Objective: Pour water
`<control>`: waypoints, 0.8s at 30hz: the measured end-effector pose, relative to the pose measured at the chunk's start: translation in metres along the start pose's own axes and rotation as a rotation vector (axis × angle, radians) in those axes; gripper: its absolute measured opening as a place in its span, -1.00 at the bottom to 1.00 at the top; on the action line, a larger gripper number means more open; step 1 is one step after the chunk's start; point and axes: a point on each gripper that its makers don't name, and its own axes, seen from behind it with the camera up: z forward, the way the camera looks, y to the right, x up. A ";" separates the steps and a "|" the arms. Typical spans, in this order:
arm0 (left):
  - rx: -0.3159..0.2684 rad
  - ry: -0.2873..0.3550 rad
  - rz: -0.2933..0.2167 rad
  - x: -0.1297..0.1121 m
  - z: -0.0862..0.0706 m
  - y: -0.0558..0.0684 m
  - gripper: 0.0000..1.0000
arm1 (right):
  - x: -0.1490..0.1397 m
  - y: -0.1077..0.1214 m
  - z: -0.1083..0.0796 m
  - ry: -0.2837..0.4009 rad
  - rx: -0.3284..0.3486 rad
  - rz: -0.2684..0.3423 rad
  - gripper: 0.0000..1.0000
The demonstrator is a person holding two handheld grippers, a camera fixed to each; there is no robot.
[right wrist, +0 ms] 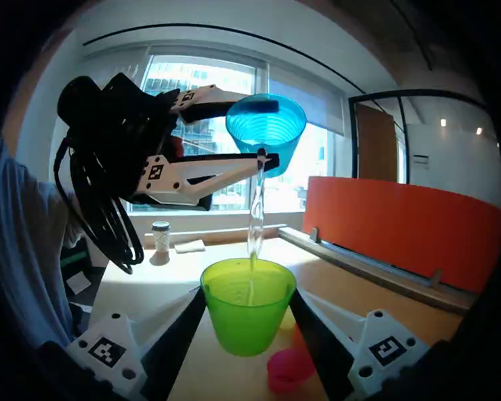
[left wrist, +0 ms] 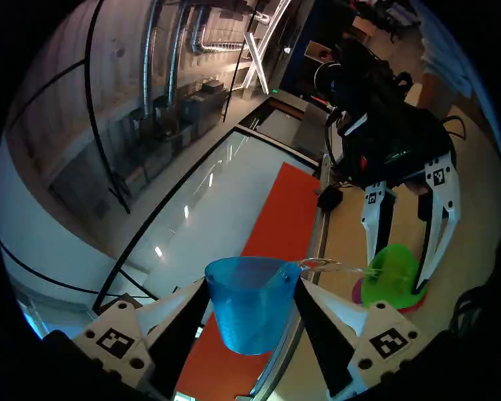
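My left gripper [left wrist: 252, 304] is shut on a blue plastic cup [left wrist: 252, 304], tipped over so that a thin stream of water [left wrist: 337, 268] runs from its rim. The stream lands in a green cup [left wrist: 392, 275] held by my right gripper [left wrist: 404, 264]. In the right gripper view, the green cup [right wrist: 248, 307] sits between my right gripper's fingers [right wrist: 248, 321], upright above the desk. The blue cup [right wrist: 266, 130] hangs tilted above it in the left gripper [right wrist: 240, 130], and water [right wrist: 255, 214] falls straight down into the green cup.
A wooden desk [right wrist: 157, 281] lies below, with an orange divider panel [right wrist: 404, 224] along its right side. A pink cup [right wrist: 287, 369] stands just below the green one. A small jar [right wrist: 160, 235] sits near the window. A person's sleeve [right wrist: 23, 267] is at the left.
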 end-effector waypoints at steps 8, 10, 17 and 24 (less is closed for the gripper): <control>0.004 0.002 0.045 0.002 0.002 -0.001 0.72 | 0.000 0.001 -0.001 0.000 -0.002 -0.001 0.81; 0.006 0.002 0.055 0.003 0.002 -0.001 0.72 | 0.000 0.001 0.000 -0.001 -0.002 -0.002 0.81; 0.008 0.003 0.092 0.004 0.002 -0.002 0.72 | 0.000 0.003 0.000 -0.001 -0.004 -0.004 0.81; 0.012 0.004 0.125 0.007 0.001 -0.001 0.72 | 0.001 0.004 -0.001 0.000 -0.006 -0.006 0.81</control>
